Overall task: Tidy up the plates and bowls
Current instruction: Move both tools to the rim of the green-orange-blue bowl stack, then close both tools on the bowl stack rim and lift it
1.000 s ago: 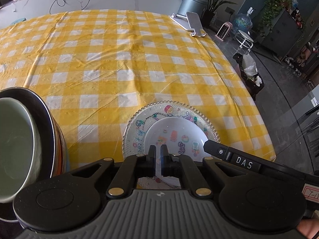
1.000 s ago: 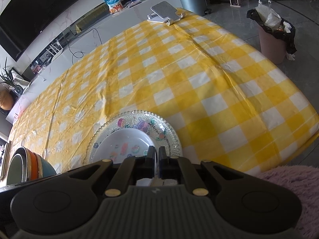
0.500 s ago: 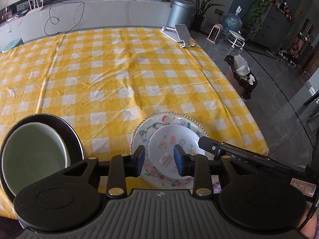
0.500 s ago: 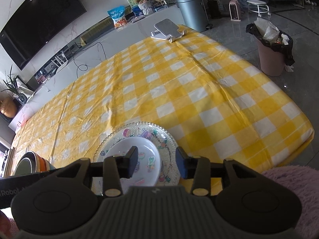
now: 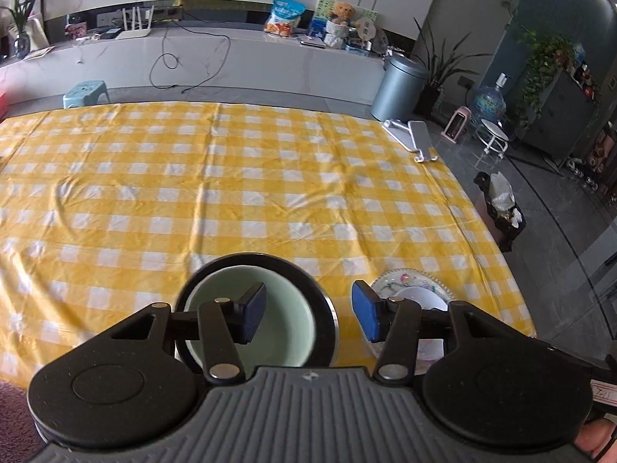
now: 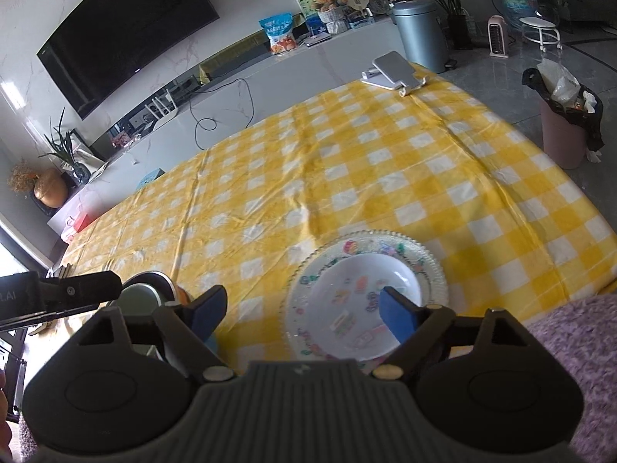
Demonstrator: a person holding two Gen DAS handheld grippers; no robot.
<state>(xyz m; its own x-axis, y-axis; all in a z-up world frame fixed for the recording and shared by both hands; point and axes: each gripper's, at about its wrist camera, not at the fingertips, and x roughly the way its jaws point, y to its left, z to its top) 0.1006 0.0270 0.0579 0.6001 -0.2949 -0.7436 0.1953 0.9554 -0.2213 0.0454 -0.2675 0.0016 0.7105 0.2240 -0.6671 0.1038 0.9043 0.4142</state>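
Note:
A small white plate point(image 6: 366, 277) with cartoon prints lies inside a larger glass plate point(image 6: 385, 243) with a beaded rim, near the front edge of the yellow checked table. My right gripper point(image 6: 302, 310) hovers above it; its jaws are opening and nothing is between them. To the left stands a stack of bowls point(image 6: 142, 293). In the left wrist view the pale green bowl point(image 5: 285, 308) nests in a dark bowl point(image 5: 254, 260). My left gripper point(image 5: 308, 314) hangs over the bowls' right side, jaws opening and empty. The two plates point(image 5: 408, 281) show to its right.
A phone stand point(image 5: 412, 139) sits at the table's far right corner. Beyond the right edge, on the floor, are a lined waste bin point(image 5: 501, 208) and a grey lidded can point(image 5: 401, 85). A fuzzy purple sleeve point(image 6: 578, 347) is at the lower right.
Both grippers were shut at the white plate's near rim; they opened, rose and drew back. The left gripper swung left over the bowls. The white plate stays in the glass plate.

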